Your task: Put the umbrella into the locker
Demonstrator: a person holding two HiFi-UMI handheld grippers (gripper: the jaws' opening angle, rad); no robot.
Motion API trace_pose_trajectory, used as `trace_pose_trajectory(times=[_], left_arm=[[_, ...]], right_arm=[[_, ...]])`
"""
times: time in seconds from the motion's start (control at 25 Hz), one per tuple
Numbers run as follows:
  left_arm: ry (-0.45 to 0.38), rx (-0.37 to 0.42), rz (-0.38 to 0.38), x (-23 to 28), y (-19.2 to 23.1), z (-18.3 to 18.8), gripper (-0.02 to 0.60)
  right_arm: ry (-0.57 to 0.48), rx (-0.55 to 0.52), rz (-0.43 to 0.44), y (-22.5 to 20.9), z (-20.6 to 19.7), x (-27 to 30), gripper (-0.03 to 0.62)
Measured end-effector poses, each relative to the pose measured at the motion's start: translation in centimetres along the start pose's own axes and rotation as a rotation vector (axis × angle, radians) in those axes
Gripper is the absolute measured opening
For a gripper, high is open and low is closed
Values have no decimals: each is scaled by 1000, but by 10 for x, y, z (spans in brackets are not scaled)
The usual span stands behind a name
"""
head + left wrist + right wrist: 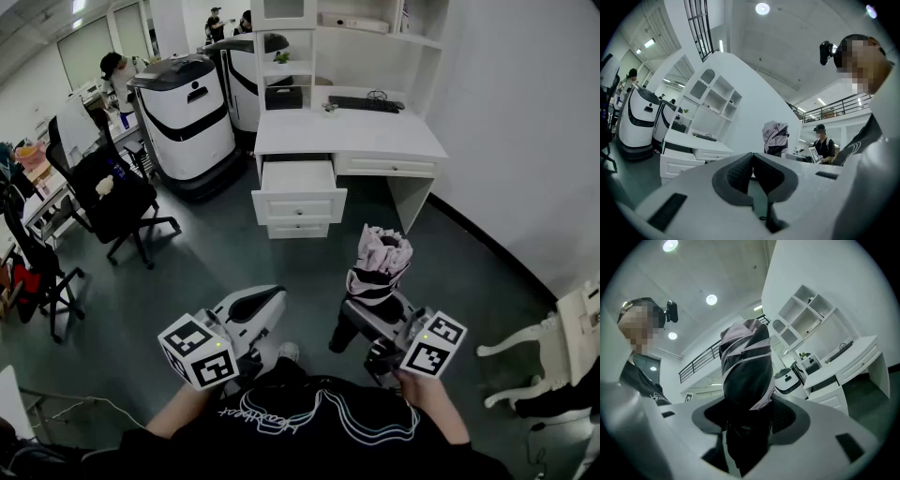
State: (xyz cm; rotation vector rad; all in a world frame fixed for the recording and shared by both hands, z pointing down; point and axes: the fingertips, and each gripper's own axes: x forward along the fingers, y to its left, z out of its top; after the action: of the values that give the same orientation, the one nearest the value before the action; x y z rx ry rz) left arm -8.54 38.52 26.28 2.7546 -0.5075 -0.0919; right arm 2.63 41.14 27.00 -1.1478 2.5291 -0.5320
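Left tool closed, umbrella beyond, white desk at left

Two grippers (left gripper, right gripper), one umbrella, one desk, two office chairs.

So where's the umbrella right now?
In the head view, the folded umbrella stands upright in the right gripper, right of centre, with the white desk and its open drawer beyond.

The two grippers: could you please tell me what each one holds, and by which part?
The right gripper clamps the folded umbrella at its lower dark part; the left gripper, shut, holds nothing.
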Motion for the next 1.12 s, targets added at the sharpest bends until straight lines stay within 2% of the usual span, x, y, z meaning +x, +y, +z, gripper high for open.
trace_pose_trajectory(times=[0.12,0.32,0.56,0.76,1.12], left_arm=[[13,-27,2,-2,-1,-10,5],[23,-23,-17,9,0,-14,6],[23,-39,-8,16,21,-17,6],[37,-43,-8,25,35,-36,6],[55,-97,3,70,125,-32,6]], right_arm=[[6,17,-9,2,-7,-7,245],[-4,10,-30,-8,-6,-12,245],[7,6,-46,-25,-9,-4,245],[4,23,-53,-48,-22,-1,245],[26,59,-81,-124,-18,58,245]])
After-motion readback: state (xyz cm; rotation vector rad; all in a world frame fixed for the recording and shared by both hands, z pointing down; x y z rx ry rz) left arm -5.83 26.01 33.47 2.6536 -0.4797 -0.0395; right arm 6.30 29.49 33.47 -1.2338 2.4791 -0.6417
